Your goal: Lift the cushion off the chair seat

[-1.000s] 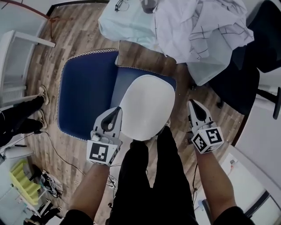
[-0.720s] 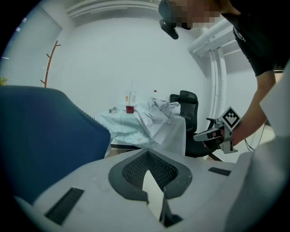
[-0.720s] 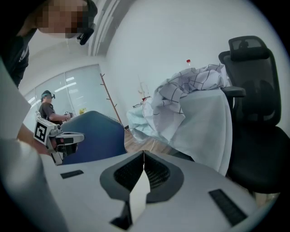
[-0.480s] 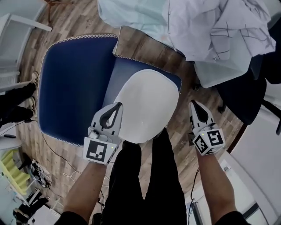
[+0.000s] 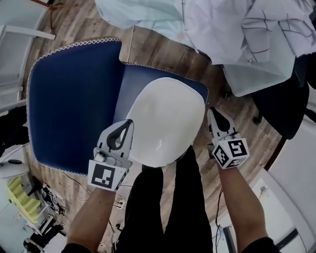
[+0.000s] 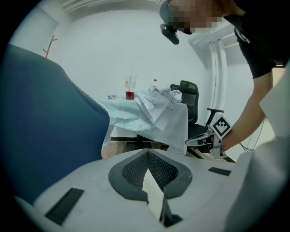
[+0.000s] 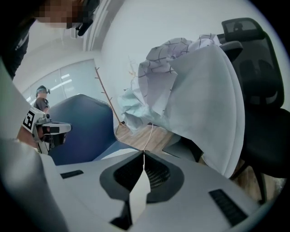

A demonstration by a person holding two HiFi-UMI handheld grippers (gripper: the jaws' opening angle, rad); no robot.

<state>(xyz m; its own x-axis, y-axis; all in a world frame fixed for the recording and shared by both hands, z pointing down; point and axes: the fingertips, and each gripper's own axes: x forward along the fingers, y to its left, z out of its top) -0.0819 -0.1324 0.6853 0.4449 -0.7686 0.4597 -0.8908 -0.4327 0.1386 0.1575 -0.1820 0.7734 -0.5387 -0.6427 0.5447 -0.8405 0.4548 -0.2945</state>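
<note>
Wood-plank floor [image 5: 163, 52] bearing a heaped white checked cloth [image 5: 256, 29] beside a pale green cloth [image 5: 133, 12], a black office chair [image 5: 281, 106] just right of them, a yellow-green crate [image 5: 22, 197] lower left, and a cup of red liquid [image 6: 129, 94] on the draped surface.

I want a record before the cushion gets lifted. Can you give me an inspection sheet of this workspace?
Surface: blue seat, lace-edged, mostly under the cushion.
Job's things: white cushion lies on the seat; tall blue panel stands left of it.
Clutter: crumpled sheets, dark office chair, yellow crate.
Grippers: left gripper shut, empty, at the cushion's left edge; right gripper shut, empty, beside its right edge; contact unclear.
Cables: loose cables on the floor, lower left.
Surroundings: wood floor; a bystander's leg at left.
</note>
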